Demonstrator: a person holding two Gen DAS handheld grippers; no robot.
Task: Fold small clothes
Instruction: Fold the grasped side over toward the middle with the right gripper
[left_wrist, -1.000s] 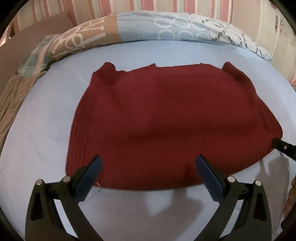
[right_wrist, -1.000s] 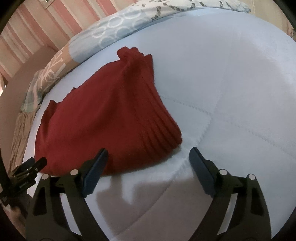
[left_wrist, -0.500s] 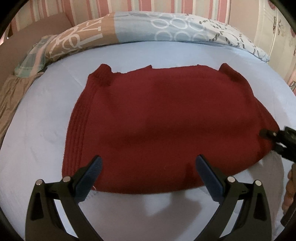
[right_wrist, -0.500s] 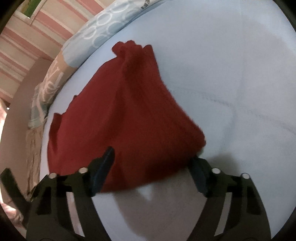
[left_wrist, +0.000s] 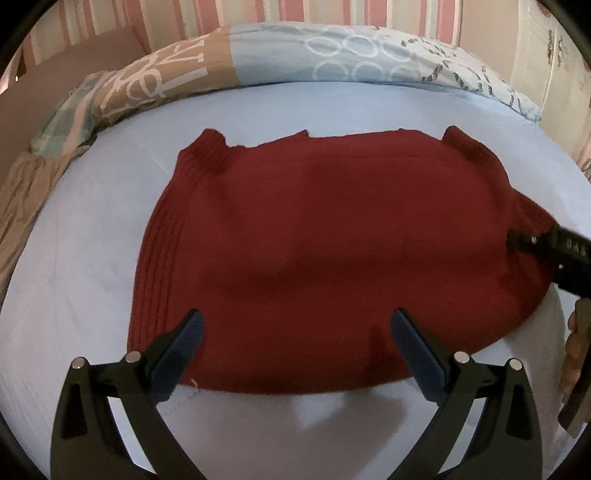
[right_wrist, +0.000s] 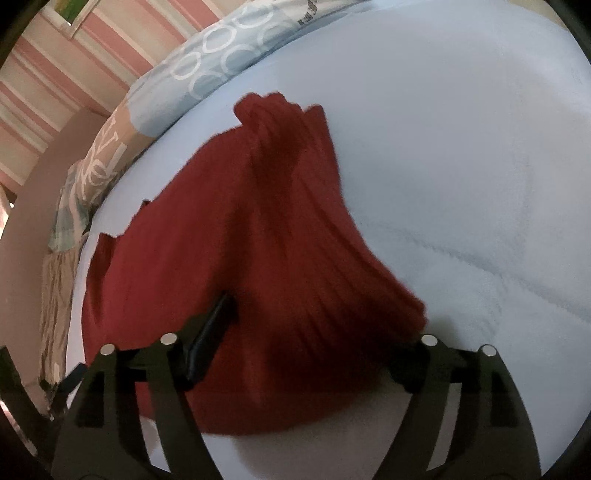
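Dark red ribbed knit garment lies flat on pale blue quilted bedsheet. Left gripper spread wide, empty, over its near hem. Right gripper straddles the garment's corner; clamping cannot be confirmed.

The red garment hides the right claw's far finger.

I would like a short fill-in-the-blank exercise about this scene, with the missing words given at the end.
1. The knitted garment lying on the bed is ____ in colour.
2. The sheet under it is light ____.
3. The wall behind the bed has pink ____.
4. The left gripper has its jaws ____, holding nothing.

Missing words: red; blue; stripes; open
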